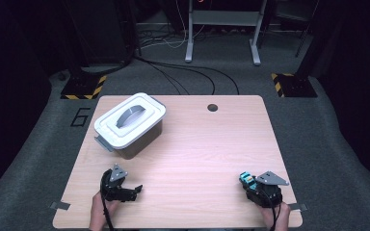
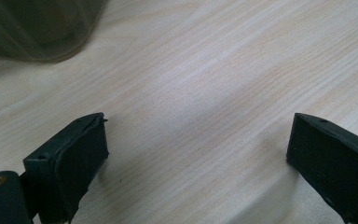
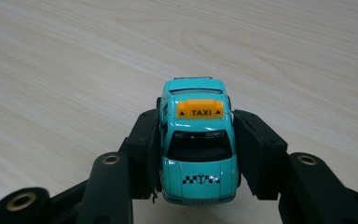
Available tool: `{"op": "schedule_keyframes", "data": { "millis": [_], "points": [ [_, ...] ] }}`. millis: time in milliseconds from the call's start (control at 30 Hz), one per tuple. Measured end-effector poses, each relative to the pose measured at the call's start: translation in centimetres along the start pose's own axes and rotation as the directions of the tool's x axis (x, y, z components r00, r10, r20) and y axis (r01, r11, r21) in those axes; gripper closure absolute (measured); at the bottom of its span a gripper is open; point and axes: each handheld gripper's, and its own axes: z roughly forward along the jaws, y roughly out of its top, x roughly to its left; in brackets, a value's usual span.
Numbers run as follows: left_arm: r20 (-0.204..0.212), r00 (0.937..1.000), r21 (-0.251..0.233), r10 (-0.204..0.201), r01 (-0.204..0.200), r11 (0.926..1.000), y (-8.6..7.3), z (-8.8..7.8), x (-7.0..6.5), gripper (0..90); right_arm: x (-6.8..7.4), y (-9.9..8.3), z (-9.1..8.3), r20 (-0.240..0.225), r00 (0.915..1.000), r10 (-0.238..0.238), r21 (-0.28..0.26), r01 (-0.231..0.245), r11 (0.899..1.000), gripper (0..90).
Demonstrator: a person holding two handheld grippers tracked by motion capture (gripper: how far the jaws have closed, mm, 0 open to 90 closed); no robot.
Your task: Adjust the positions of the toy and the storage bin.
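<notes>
At the lower right of the high view, the right gripper (image 1: pixel 248 184) sits over the table (image 1: pixel 197 159) near its front edge, the person's hand gripping it from below the frame and its grey plate tilted up toward the right. It pinches a teal toy taxi (image 1: pixel 246 180); in the right gripper view the jaws press on both flanks of the taxi (image 3: pixel 198 149), which points toward the camera with its orange roof sign upright, centred in the frame above bare wood. At the lower left of the high view, the left gripper (image 1: pixel 134 191) lies low and turned sideways, its tips aimed toward the frame's right, the forearm coming up from the bottom edge. Its jaws stand spread wide with nothing between them. A lidded white box (image 1: pixel 130 124) stands in the table's upper left, well apart from both grippers.
</notes>
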Motion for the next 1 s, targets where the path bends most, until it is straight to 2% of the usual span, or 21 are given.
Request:
{"op": "schedule_keyframes", "data": {
  "millis": [100, 333, 500, 533, 600, 667, 700, 767, 800, 900, 1000],
  "points": [
    [0.000, 1.0000, 0.001, 0.000, 0.000, 1.0000, 0.0, 0.0, 0.0, 5.0, -0.9, -0.3, 0.1, 0.026, 0.9993, 0.028, 0.009, -0.028, 1.000, 52.4],
    [0.001, 1.0000, 0.000, 0.000, 0.000, 1.0000, 0.0, 0.0, 0.0, 5.0, -2.6, -1.1, 0.6, 0.048, 0.9965, 0.068, 0.022, -0.069, 0.997, 52.3],
    [0.001, 1.0000, 0.002, 0.001, -0.001, 1.0000, 0.0, 0.0, 0.0, 5.0, -3.0, -2.1, 0.8, 0.053, 0.9936, 0.100, 0.035, -0.102, 0.994, 52.3],
    [0.000, 1.0000, 0.002, 0.001, -0.001, 1.0000, 0.0, 0.0, 0.0, 5.0, -3.0, -2.2, 0.9, 0.056, 0.9941, 0.093, 0.036, -0.095, 0.995, 52.3],
    [0.001, 1.0000, -0.001, 0.000, 0.000, 1.0000, 0.0, 0.0, 0.0, 4.9, -3.0, -2.5, 0.9, 0.048, 0.9915, 0.121, 0.014, -0.121, 0.992, 52.2],
    [0.003, 1.0000, 0.007, 0.001, -0.001, 1.0000, 0.0, 0.0, 0.0, 4.9, -3.1, -2.6, 1.0, 0.047, 0.9906, 0.129, 0.005, -0.129, 0.992, 51.1],
    [0.013, 0.9999, 0.018, 0.003, -0.003, 0.9998, 0.1, -0.1, 0.1, 4.9, -3.1, -2.7, 1.0, 0.044, 0.9906, 0.129, 0.000, -0.129, 0.992, 45.1],
    [0.010, 0.9999, 0.017, 0.003, -0.003, 0.9998, 0.1, -0.1, 0.1, 4.9, -3.3, -2.8, 1.2, 0.011, 0.9879, 0.155, 0.008, -0.155, 0.988, 21.1],
    [0.010, 0.9999, 0.018, 0.003, -0.004, 0.9998, 0.1, -0.1, 0.1, 5.0, -3.5, -2.9, 1.1, 0.003, 0.9857, 0.168, 0.006, -0.168, 0.986, 16.2],
    [0.011, 0.9999, 0.012, -0.004, 0.004, 0.9999, 0.1, -0.1, 0.1, 5.0, -3.8, -3.0, 1.1, -0.011, 0.9870, 0.160, 0.003, -0.160, 0.987, 2.1],
    [0.006, 0.9999, 0.004, -0.011, 0.011, 0.9999, 0.0, 0.0, 0.0, 5.0, -3.9, -3.1, 1.1, -0.024, 0.9910, 0.132, 0.015, -0.132, 0.991, 0.0]
  ]
}}
